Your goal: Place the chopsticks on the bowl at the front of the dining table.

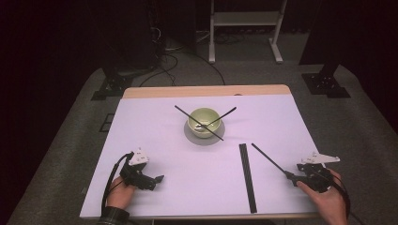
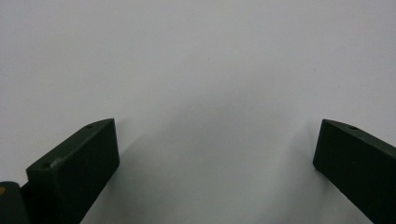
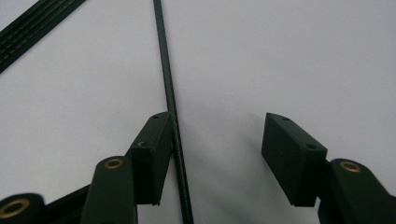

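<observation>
From the high view, the table (image 1: 155, 140) carries a green bowl (image 1: 203, 121) on a grey saucer (image 1: 193, 137) near its far middle, with thin black rods (image 1: 197, 123) crossed in and over it. A bundle of black rods (image 1: 247, 177) lies on the near right, running from front to back. Just to its right a single black rod (image 1: 267, 159) lies slanted, its far end toward the bowl and its near end at the right gripper (image 1: 292, 176). The left gripper (image 1: 158, 180) rests well apart on the near left, so the right hand (image 1: 328, 199) is plainly the nearer one to that rod.

In the left gripper view, the left gripper (image 2: 215, 154) has its jaws spread wide over bare table, with nothing between them.

In the right gripper view, the rod (image 3: 169, 88) runs straight away from the right gripper (image 3: 212, 140), its long axis almost in line with the jaws' own reach. It lies inside the gap, touching or nearly touching the inner face of the left-hand jaw, while the other jaw stands well clear, so the jaws are parted and not clamping. The bundle's end (image 3: 37, 25) shows at upper left. I judge a closing squeeze would pinch the rod across its width near this end.
</observation>
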A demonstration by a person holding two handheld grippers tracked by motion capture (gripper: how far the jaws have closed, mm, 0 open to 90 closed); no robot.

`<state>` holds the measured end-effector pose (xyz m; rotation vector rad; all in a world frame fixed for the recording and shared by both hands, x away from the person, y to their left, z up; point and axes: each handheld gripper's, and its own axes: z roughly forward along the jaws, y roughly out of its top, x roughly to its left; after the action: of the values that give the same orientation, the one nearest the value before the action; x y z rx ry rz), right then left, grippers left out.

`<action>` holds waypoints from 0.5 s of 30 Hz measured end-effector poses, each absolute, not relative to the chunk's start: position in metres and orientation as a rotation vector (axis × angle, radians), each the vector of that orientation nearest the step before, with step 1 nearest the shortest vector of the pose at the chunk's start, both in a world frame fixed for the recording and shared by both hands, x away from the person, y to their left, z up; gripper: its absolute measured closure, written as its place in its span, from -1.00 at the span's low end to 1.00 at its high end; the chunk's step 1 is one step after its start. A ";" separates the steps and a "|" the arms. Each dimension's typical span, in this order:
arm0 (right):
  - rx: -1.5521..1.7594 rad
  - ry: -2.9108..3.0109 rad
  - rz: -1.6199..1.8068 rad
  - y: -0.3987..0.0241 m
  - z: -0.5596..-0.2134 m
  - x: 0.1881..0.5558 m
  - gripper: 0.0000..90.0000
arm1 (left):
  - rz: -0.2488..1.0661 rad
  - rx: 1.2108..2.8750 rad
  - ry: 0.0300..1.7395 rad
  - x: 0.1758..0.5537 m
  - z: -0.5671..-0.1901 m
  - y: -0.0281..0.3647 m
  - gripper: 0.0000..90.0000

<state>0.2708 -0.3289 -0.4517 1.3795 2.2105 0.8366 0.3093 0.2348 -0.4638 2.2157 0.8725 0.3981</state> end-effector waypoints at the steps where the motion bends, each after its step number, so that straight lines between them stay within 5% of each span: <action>1: 1.380 2.208 0.832 -0.329 -0.451 0.271 -0.07 | 0.398 2.215 0.873 0.309 -0.464 0.235 -1.00; 15: 1.400 2.181 0.828 -0.342 -0.452 0.283 -0.08 | 0.398 2.216 0.872 0.309 -0.464 0.235 -1.00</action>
<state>0.2827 -0.3424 -0.4519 1.4003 2.1808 0.8277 0.3093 0.2348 -0.4638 2.2159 0.8723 0.3981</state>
